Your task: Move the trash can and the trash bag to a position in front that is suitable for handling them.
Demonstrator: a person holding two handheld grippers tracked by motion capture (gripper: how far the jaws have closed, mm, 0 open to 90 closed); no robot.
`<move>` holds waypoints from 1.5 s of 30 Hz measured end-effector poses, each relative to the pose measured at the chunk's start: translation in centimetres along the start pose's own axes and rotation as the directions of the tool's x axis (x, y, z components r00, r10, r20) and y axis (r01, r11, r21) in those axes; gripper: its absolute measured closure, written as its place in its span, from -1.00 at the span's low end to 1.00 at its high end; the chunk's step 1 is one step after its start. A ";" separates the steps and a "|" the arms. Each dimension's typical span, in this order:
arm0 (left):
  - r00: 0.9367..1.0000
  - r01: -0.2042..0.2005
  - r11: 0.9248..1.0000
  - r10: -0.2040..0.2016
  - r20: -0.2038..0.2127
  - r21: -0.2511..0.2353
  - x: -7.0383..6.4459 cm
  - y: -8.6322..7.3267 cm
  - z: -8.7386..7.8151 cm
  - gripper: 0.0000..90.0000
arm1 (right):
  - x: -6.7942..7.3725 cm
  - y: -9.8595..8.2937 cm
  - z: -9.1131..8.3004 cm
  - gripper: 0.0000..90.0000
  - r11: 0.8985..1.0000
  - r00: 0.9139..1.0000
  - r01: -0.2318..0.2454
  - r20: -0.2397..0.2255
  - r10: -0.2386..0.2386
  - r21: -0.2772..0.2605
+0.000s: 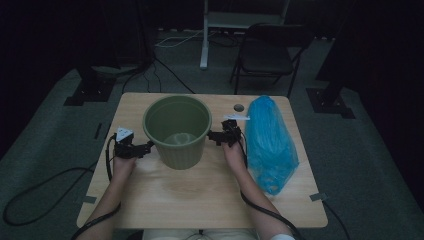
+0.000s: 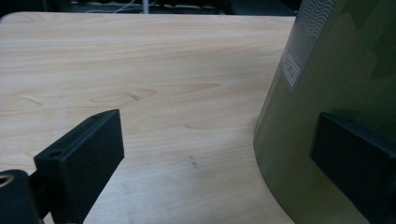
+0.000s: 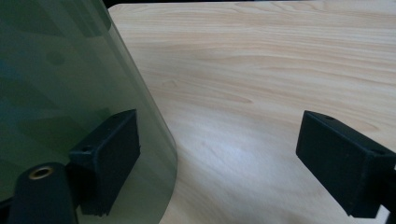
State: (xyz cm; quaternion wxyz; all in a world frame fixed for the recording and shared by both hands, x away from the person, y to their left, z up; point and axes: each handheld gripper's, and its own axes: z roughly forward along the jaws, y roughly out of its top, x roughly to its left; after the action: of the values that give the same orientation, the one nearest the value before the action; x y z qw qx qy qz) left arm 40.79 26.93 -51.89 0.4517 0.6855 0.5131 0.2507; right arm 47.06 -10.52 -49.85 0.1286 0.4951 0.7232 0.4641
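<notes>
Grippers are found spread wide on either flank of the bucket, with nothing clasped. In the left gripper view, the left gripper has one jaw laid against the green wall at lower right, the other over bare wood. In the right gripper view, the right gripper has one jaw against the wall at lower left, the other well clear.

The step is judged to be steadying the bucket; even pressure from both flanks is advised, as a one-sided push could tip it.

Centre frame in the high view, the bucket is seen upright and olive green on the table. A blue bag lies at right.
</notes>
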 end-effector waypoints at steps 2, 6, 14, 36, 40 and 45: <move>1.000 -0.005 1.000 0.005 0.015 0.007 -0.5 -0.1 -0.2 -0.92 | -0.2 -0.4 -0.7 -0.70 1.000 1.000 -0.005 -0.006 0.005 0.003; 0.999 -0.036 0.999 0.035 0.033 0.017 -1.7 -0.4 -0.7 -0.92 | -0.6 -1.2 -2.0 -0.70 1.000 1.000 -0.003 -0.018 0.003 0.012; 0.994 -0.082 0.996 0.079 0.073 0.040 -3.5 -0.8 -1.8 -0.92 | -1.0 -2.6 -4.1 -0.69 1.000 1.000 -0.005 -0.013 0.005 0.004; 0.970 -0.209 0.976 0.200 0.137 0.056 -7.5 -3.2 -6.5 -0.92 | 0.3 -7.6 -10.6 -0.68 1.000 0.998 0.000 -0.056 0.002 0.028; 0.970 -0.203 0.978 0.193 0.149 0.055 -7.9 -3.8 -7.3 -0.93 | 0.6 -8.5 -11.6 -0.68 0.999 0.997 -0.009 -0.077 0.012 0.034; 0.967 -0.210 0.976 0.199 0.159 0.052 -8.2 -4.3 -8.0 -0.92 | 1.0 -9.2 -12.3 -0.68 0.999 0.996 0.002 -0.093 0.002 0.037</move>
State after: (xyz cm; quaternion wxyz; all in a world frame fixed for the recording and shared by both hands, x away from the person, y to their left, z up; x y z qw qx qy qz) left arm 29.40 22.49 -50.89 0.4376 0.7671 0.4117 0.2248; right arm 33.14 -17.15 -50.32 0.0855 0.4752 0.7370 0.4731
